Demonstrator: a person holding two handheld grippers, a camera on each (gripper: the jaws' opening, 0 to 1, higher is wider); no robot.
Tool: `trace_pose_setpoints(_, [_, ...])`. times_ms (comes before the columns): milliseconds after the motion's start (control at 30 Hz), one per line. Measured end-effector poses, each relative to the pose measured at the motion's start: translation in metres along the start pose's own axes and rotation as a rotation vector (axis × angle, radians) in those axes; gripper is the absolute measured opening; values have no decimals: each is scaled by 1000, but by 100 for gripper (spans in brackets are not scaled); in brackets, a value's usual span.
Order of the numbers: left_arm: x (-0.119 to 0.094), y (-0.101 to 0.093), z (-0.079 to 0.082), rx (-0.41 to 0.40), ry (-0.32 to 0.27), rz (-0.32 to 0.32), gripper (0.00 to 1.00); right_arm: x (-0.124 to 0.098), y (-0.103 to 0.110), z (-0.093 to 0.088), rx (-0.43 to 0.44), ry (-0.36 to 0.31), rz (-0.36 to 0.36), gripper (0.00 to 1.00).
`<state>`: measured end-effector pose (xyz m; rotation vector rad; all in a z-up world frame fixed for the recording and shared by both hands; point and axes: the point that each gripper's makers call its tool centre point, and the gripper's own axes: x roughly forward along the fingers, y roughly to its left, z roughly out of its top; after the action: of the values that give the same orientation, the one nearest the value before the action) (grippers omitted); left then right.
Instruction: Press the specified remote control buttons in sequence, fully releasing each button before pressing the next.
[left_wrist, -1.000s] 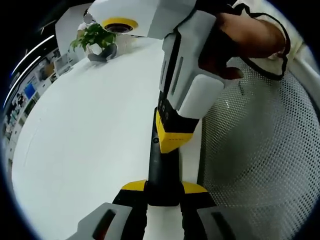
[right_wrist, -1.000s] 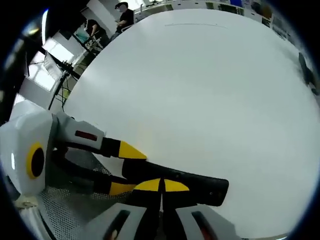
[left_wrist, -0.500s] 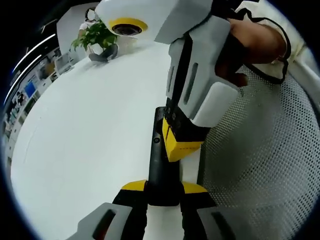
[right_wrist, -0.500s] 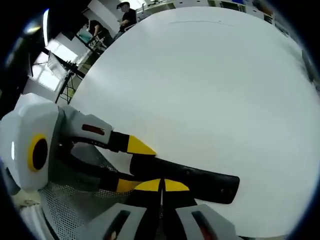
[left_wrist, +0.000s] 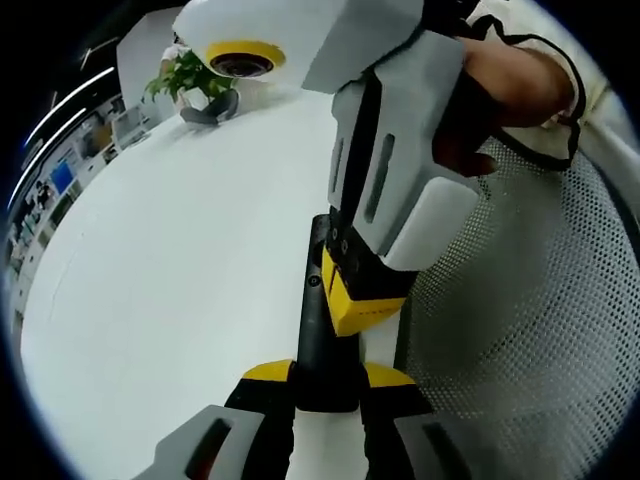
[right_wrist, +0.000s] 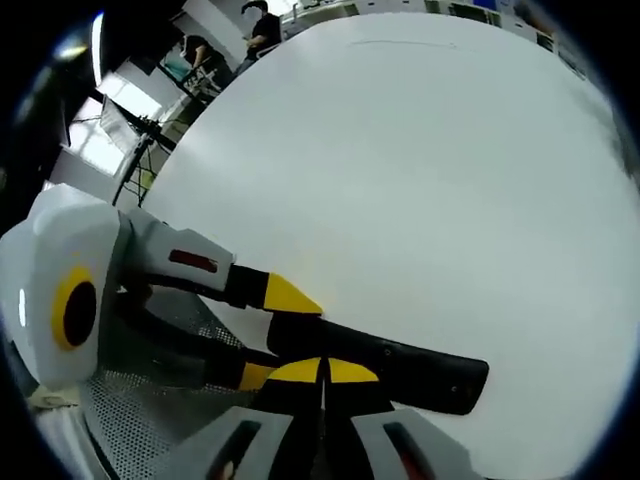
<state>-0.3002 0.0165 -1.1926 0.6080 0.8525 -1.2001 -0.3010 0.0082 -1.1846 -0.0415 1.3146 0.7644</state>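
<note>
A long black remote control lies lengthwise over the white table, and my left gripper is shut on its near end. My right gripper comes down from the upper right, shut, its yellow tips set against the remote's top face near the middle. In the right gripper view, my right gripper shows its tips closed together over the remote control. There the left gripper reaches in from the left and clamps the remote's end between its yellow tips.
The white table stretches far to the left. A potted plant stands at its far end. A white mesh chair is close on the right. A person's hand holds the right gripper. People and stands are beyond the table.
My right gripper's tips have slid a little along the remote toward my left jaws. The left grip on the remote is unchanged.
</note>
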Motion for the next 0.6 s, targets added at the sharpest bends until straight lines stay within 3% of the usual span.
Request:
trace_pose_setpoints(167, [0, 0, 1, 4, 4, 4, 24, 0, 0, 1, -197, -6, -121, 0])
trace_pose_setpoints(200, [0, 0, 1, 0, 4, 4, 24, 1, 0, 1, -202, -5, -132, 0])
trace_pose_setpoints(300, [0, 1, 0, -11, -9, 5, 24, 1, 0, 1, -185, -5, -128, 0])
trace_pose_setpoints(400, [0, 1, 1, -61, -41, 15, 24, -1, -5, 4, -78, -21, -97, 0])
trace_pose_setpoints(600, [0, 1, 2, -47, -31, 30, 24, -4, -11, 8, 10, -56, -62, 0])
